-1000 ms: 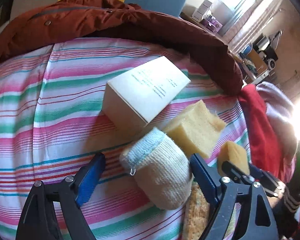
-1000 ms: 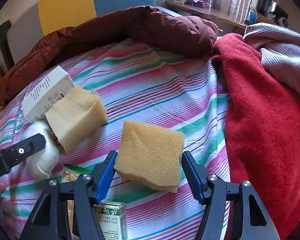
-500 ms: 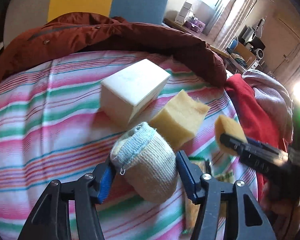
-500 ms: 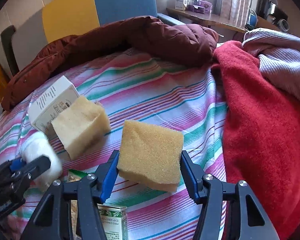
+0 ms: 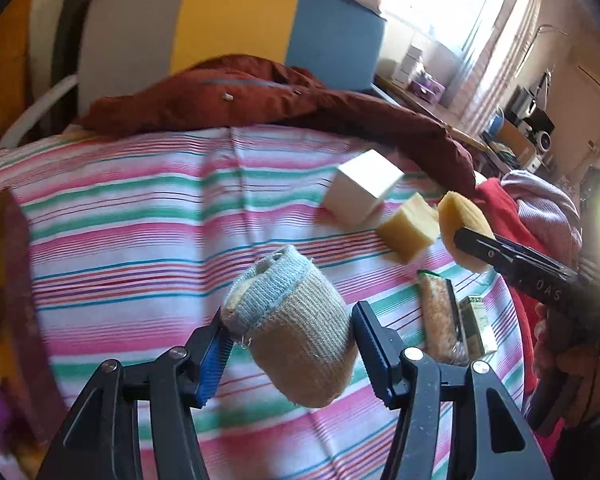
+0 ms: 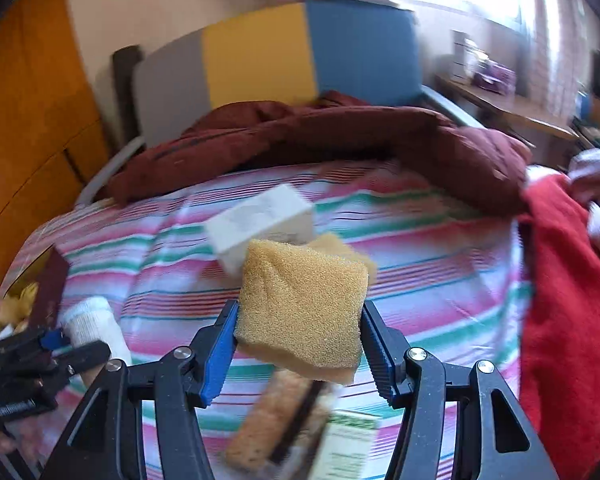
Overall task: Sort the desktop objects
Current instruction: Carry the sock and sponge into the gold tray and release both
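1. The left gripper was clamped on a rolled sock, its pads pressing both sides, so the sock hung clear above the striped cloth, likely for carrying to a sorting spot.
2. The right gripper squeezed a sponge the same way, lifted off the cloth and just in front of the white box.
3. A snack bar and a green carton lay on the cloth nearer than the box, untouched.
4. A second sponge sat touching the box.
5. Beyond the box lay a brown jacket.
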The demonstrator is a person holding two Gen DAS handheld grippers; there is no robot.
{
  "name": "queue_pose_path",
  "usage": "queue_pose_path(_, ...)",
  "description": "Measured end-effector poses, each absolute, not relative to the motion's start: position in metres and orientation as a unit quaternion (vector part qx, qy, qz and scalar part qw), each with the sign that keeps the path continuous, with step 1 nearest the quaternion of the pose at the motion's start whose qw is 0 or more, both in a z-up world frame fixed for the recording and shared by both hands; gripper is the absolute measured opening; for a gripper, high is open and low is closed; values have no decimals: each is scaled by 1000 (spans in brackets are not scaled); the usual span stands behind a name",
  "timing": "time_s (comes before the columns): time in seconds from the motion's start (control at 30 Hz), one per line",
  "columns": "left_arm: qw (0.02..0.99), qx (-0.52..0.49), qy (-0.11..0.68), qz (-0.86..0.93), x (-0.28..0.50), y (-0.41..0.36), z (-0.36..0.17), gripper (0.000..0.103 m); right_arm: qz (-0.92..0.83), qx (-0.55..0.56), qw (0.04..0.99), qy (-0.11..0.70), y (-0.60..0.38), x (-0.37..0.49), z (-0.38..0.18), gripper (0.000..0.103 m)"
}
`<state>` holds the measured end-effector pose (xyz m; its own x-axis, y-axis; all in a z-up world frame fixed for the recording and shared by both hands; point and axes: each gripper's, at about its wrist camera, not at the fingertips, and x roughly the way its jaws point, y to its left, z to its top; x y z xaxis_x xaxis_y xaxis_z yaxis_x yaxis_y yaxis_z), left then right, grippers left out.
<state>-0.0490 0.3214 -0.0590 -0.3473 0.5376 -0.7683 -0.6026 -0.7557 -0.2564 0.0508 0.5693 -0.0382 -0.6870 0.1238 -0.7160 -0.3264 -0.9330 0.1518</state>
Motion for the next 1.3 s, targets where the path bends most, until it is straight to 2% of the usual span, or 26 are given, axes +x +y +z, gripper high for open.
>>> queue_pose_path(0.33, 294, -425, 5, 856, -53, 226, -30, 60, 911, -393, 45, 115, 498, 32, -21, 59)
queue_pose_path(0.67, 205, -413, -48, 886, -72, 116, -23, 60, 913, -391, -73, 85, 376, -5, 7, 59)
queue_pose_path(0.93, 130, -415, -63, 898, -108, 49, -27, 60, 899, -407, -152, 60, 273, -31, 6, 60)
queue_pose_path(1.03, 105, -419, -68, 899, -119, 33, -26, 63, 895, -411, -159, 66, 246, -43, 2, 63)
queue_pose_path(1.13, 95, -403, -75, 907, -116, 22, -19, 65, 895, -413, -157, 66, 227, -50, -1, 75)
queue_pose_path(1.3, 93, -399, -88, 908, -106, 12, -18, 65, 891, -420, -160, 62, 214, -48, -6, 75)
